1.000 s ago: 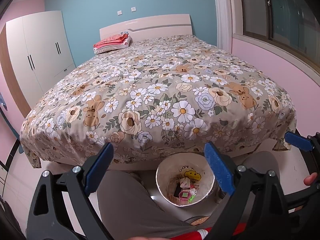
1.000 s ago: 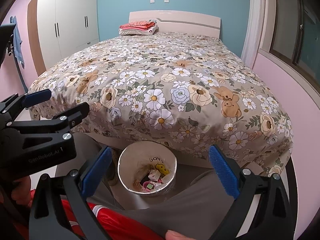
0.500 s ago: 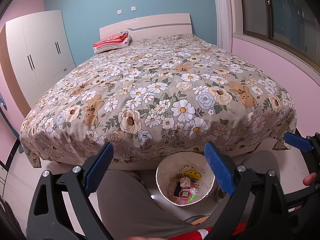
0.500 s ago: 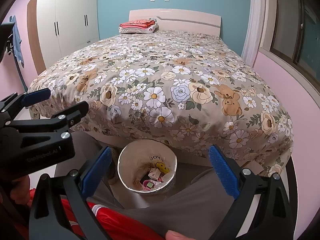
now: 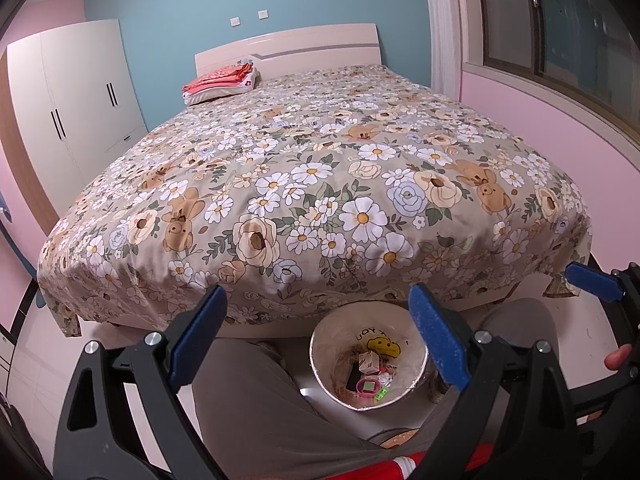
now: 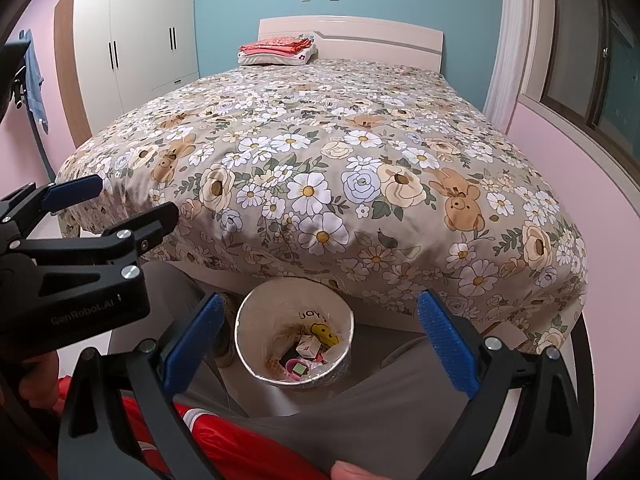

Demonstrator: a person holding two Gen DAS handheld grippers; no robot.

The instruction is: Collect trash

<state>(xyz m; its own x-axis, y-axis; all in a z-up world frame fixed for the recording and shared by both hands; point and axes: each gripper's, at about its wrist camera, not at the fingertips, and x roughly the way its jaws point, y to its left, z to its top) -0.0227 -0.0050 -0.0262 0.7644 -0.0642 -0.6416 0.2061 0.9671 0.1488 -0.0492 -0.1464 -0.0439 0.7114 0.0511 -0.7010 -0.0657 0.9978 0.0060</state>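
Observation:
A small round trash bin (image 5: 332, 386) with a white liner stands on the floor at the foot of the bed, between the person's knees; it also shows in the right wrist view (image 6: 246, 354). Inside it lie several scraps: a small white-and-red box (image 5: 369, 361), a pink object (image 5: 367, 387) and wrappers. My left gripper (image 5: 318, 336) is open and empty, held above and before the bin. My right gripper (image 6: 320, 340) is open and empty, also above the bin. The left gripper shows at the left of the right wrist view (image 6: 116, 208).
A large bed (image 5: 320, 184) with a floral cover fills the view ahead; folded red cloth on a pillow (image 5: 220, 82) lies at its head. A white wardrobe (image 5: 72, 112) stands at the left, a pink wall and window at the right. The person's grey-trousered legs (image 5: 256, 412) flank the bin.
Both grippers stay open and empty and have barely shifted. The bin and its contents have not moved.

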